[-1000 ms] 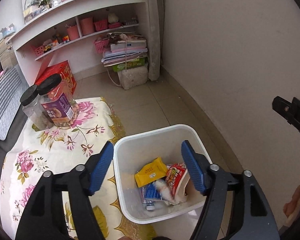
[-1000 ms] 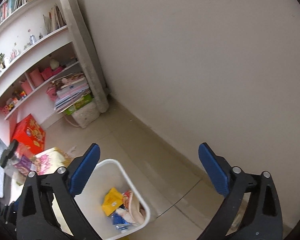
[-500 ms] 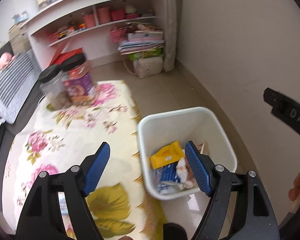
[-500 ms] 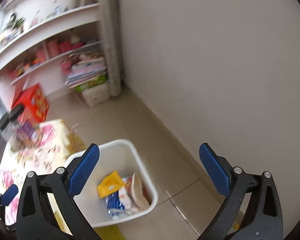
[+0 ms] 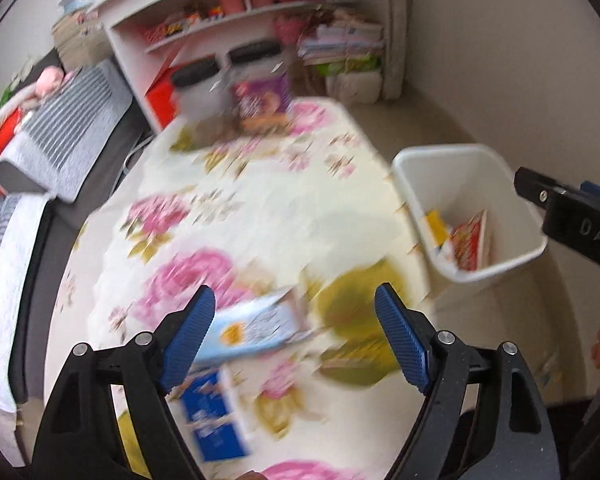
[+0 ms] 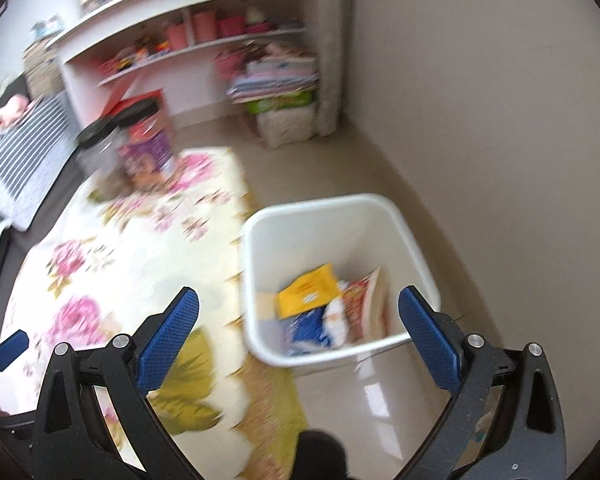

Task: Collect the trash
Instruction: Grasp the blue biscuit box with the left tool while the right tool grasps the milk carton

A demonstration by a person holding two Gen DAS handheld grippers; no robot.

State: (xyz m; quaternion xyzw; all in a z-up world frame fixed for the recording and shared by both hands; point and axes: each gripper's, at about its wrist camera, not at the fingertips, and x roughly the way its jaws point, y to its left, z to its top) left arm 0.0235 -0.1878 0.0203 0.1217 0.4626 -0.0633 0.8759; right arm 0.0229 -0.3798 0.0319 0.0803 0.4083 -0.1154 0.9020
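A white bin (image 6: 260, 264) stands on the floor beside the floral-cloth table (image 5: 260, 208) and holds yellow, red and blue wrappers (image 6: 308, 288). It also shows in the left wrist view (image 5: 476, 160). My left gripper (image 5: 296, 328) is open and empty above a light blue packet (image 5: 256, 328) lying on the cloth. A dark blue packet (image 5: 212, 412) lies nearer the table's front. My right gripper (image 6: 300, 328) is open and empty just above the bin's near rim. The view is motion-blurred.
Two black-lidded jars (image 5: 256, 80) stand at the table's far end. Beyond them are a white shelf unit (image 6: 204, 52), stacked books (image 6: 276, 76) and a red box (image 5: 160, 96). A grey striped cushion (image 5: 68, 132) lies to the left. A plain wall (image 6: 480, 120) runs along the right.
Both grippers have swung left, away from the wall and bin and toward the table. The left one now hangs over the packets on the cloth. Both stayed open.
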